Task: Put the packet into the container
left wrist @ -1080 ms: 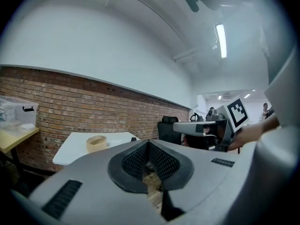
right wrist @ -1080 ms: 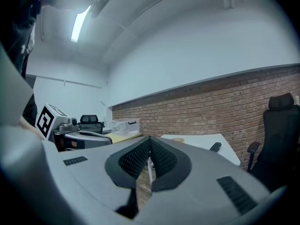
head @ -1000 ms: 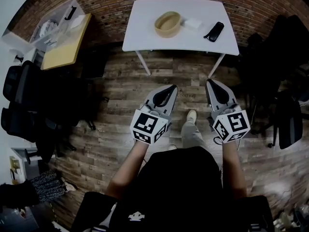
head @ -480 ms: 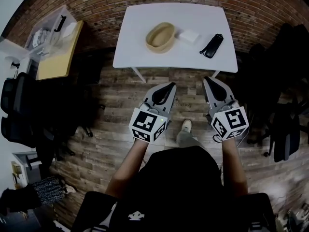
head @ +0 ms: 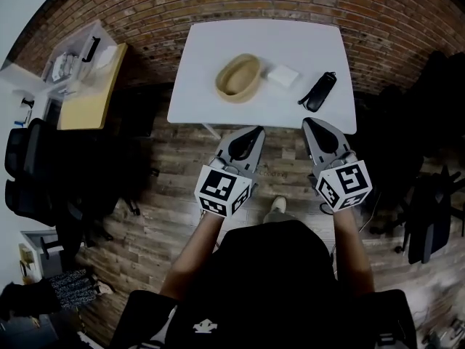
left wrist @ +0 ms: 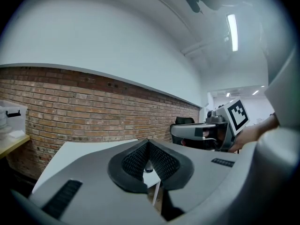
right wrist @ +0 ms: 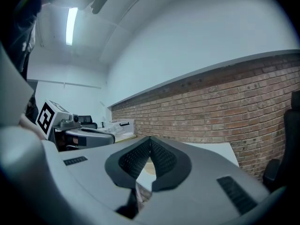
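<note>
A plank floor [head: 182, 166] fills the middle of the head view, and a brick wall [head: 218, 2] runs along the top. In front of the wall stands a white counter [head: 290, 42], which carries all three of the small things.

The person [head: 276, 289], in a dark top, fills the bottom of the view. Both forearms stretch forward and one shoe [head: 278, 204] shows on the floor between them. To the left is a wood-topped counter [head: 91, 97] with a clear plastic box [head: 73, 53] at its far end. Black office chairs stand at both sides, a left chair [head: 29, 158] and a right chair [head: 432, 217].

The left tool [head: 254, 131] and the right tool [head: 308, 122] are held side by side, each with its marker cube nearest the person. Both point towards the white counter. In the head view their tips reach about to its near edge, well short of the things on it. Each tool's own view shows its ribbed pads meeting at the tip with nothing between them, so both are closed and empty.

The container [head: 237, 77], a tan oval bowl, sits near the middle of the white counter. A black case [head: 320, 91] lies slanted towards the counter's right side. The packet [head: 283, 75], small, white and flat, lies on the counter between them. It is just beside the container, on its right and outside it.
</note>
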Tool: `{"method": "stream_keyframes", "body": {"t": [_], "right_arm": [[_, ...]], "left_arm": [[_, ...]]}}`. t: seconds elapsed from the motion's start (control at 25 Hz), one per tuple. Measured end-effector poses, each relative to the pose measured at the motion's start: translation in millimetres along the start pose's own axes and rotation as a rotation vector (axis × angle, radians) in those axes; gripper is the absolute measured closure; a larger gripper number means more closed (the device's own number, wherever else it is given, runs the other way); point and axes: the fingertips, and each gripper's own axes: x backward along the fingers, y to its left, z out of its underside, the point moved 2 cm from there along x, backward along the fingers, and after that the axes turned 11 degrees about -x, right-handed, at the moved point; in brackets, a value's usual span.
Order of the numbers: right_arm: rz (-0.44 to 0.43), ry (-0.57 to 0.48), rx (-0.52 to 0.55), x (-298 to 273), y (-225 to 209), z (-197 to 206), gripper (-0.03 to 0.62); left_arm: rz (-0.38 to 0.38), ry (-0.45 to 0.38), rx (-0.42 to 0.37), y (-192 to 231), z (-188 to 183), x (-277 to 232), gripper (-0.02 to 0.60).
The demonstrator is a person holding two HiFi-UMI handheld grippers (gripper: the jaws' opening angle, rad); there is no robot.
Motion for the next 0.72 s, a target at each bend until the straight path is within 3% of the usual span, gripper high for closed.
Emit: {"method": "stream_keyframes", "body": {"t": [0.24, 0.72], "right_arm": [[-0.02, 0.0, 0.0, -9.6, -20.6, -10.4, 0.589], [-0.042, 0.012, -0.033, -32.3, -33.6, -9.7, 0.589]], "left_arm": [[-0.017, -0.039, 0.0, 4.7, -17.7, -29.2, 0.577], [-0.051, -0.008, 0.021, 25.8, -10.1, -44.4, 0.577]]}}
